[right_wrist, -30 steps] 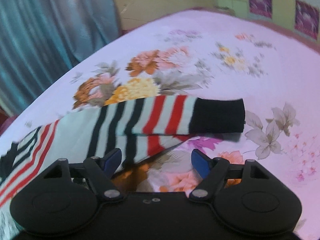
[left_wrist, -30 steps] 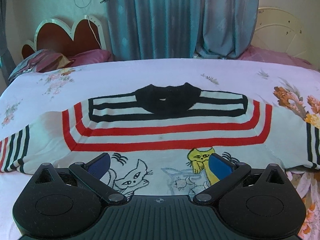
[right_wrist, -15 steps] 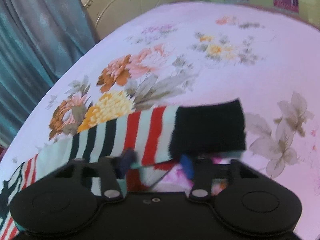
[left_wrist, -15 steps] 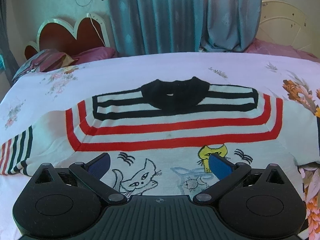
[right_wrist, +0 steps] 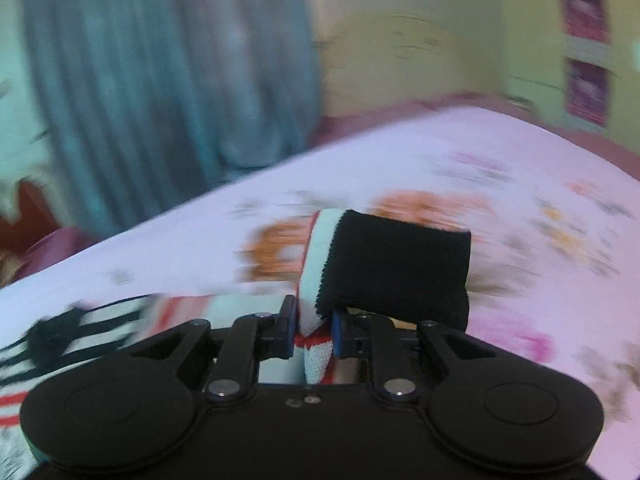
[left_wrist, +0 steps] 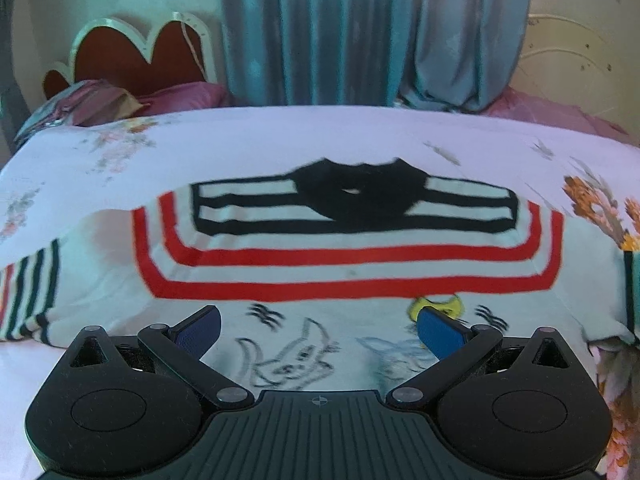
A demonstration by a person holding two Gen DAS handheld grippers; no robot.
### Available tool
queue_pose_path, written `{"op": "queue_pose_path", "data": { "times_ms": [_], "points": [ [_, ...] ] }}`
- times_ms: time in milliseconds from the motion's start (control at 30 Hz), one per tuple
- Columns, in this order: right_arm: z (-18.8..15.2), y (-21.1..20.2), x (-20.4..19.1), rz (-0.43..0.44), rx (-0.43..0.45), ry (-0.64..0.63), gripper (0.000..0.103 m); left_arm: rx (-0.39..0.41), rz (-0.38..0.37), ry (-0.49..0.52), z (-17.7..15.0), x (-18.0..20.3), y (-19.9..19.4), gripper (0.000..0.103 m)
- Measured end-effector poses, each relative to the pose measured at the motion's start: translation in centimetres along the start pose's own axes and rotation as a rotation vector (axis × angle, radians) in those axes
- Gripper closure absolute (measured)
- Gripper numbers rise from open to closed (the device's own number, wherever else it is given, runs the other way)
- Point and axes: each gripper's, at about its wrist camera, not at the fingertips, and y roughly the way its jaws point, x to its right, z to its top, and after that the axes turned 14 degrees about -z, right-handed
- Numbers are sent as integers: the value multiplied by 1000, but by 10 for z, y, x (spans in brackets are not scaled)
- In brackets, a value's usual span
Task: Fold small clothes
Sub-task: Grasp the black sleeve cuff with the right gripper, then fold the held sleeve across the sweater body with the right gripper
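Pinching sleeve (right_wrist: 384, 268), right gripper (right_wrist: 314, 330) closed

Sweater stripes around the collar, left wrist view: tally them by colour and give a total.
On the sweater:
Black stripes: 3
Red stripes: 2
Total: 5

The sweater (left_wrist: 344, 264) covers the middle of the bed (left_wrist: 248, 140). Beyond its collar the sheet lies bare up to the curtain (left_wrist: 360, 32); pillows (left_wrist: 120, 98) block the far left corner.
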Motion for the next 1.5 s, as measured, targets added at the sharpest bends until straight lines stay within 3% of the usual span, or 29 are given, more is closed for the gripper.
{"op": "queue_pose_path", "data": {
  "times_ms": [167,367,467,567,633,767,900,967,1033,1067,1167,1233,1267,1367,1500],
  "points": [
    [-17,-16,-91,204,-13,-170,86,32,43,-15,1,-24,-12,0],
    [-64,-13,-176,370,-124,-348,82,21,15,-104,-4,-54,-12,0],
    [-81,-11,-197,414,-179,-397,63,6,-26,-135,-9,-58,-8,0],
    [-86,-25,-199,450,-179,-406,61,-18,-64,-124,-12,-53,-2,0],
    [-79,-31,-188,445,-173,-380,60,-33,-137,-138,-14,-48,4,0],
    [-67,-39,-147,350,-102,-352,49,-90,-266,-215,-14,-37,20,1],
    [-65,-37,-106,262,-99,-324,49,-124,-371,-306,-12,-28,45,1],
    [-68,-34,-91,215,-95,-327,49,-145,-380,-331,-11,-23,57,1],
    [-70,-33,-79,182,-97,-323,49,-140,-409,-353,-15,-23,66,14],
    [-72,-33,-74,175,-102,-312,49,-138,-431,-354,-17,-22,71,35],
    [-77,-30,-66,147,-109,-306,49,-122,-436,-336,-18,-19,74,47],
    [-79,-29,-61,132,-113,-294,48,-108,-437,-308,-18,-20,73,73],
    [-80,-28,-59,122,-110,-288,48,-102,-456,-303,-17,-21,74,97],
    [-82,-24,-55,93,-104,-285,41,-89,-465,-291,-15,-24,71,98],
    [-86,-14,-61,76,-113,-320,40,21,-503,-283,13,-25,47,98]
  ]
}}
